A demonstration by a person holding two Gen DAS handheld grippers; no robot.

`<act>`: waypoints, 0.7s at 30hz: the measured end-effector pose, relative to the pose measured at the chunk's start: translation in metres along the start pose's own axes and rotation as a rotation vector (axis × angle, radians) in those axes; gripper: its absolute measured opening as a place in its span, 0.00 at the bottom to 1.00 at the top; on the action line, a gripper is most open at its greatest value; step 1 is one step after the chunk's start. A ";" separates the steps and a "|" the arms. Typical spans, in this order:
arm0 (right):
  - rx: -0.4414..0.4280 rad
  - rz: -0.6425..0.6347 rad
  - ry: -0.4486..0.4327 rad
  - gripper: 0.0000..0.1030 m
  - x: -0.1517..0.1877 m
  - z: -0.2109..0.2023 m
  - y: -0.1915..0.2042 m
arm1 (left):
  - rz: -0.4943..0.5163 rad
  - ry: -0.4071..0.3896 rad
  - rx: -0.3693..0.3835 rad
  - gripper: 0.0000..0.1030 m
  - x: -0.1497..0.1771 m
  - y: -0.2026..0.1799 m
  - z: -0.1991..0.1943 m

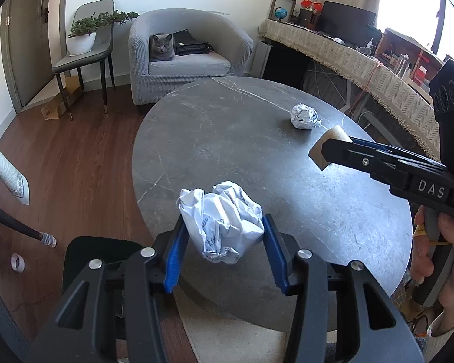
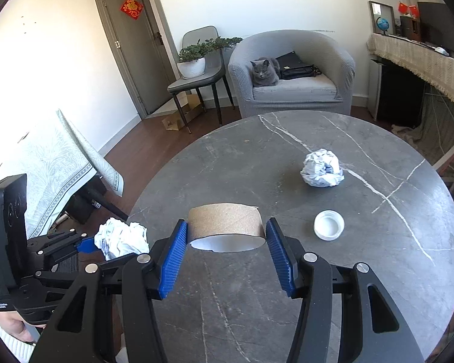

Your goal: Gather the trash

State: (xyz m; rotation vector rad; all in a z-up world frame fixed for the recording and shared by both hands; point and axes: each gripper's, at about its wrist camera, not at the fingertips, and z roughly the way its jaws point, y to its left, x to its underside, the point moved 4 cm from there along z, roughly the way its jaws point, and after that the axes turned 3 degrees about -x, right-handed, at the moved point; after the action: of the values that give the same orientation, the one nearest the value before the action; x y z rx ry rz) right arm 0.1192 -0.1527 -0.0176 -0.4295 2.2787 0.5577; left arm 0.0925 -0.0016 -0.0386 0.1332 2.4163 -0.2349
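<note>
**Tech A:** Cardboard tube (image 2: 226,227) is sitting clamped between the blue pads (image 2: 174,260) of the right claw (image 2: 226,242). Confirm its orientation.

**Tech B:** Its long axis is running along the claw's fingers, pointing away toward the far side of the counter (image 2: 378,272). The open mouth is facing back to the camera. From the left wrist view only one end (image 1: 327,148) is showing past the claw tip.

**Tech A:** Left claw (image 1: 224,233) status?

**Tech B:** It is closing on a crumpled paper ball (image 1: 222,224), both pads pressing its sides, over the counter's near-left edge. The ball is irregular, with no clear long axis.

**Tech A:** Remaining items?

**Tech B:** A second paper ball (image 2: 322,168) is lying on the counter, well apart from both claws. A white cap (image 2: 329,224) is resting open side up, just right of the tube.
</note>
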 end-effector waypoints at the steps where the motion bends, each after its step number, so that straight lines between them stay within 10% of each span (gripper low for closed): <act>1: -0.008 -0.003 0.003 0.52 -0.001 0.002 0.003 | 0.003 -0.001 -0.007 0.50 0.002 0.003 -0.002; 21: -0.148 -0.151 0.073 0.52 -0.007 0.059 0.107 | -0.129 0.037 -0.118 0.50 0.031 0.115 -0.015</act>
State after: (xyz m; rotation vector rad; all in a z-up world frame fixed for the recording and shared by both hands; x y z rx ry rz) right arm 0.1091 -0.0310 -0.0220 -0.6999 2.2583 0.6451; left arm 0.0777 0.1150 -0.0628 -0.0722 2.4711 -0.1480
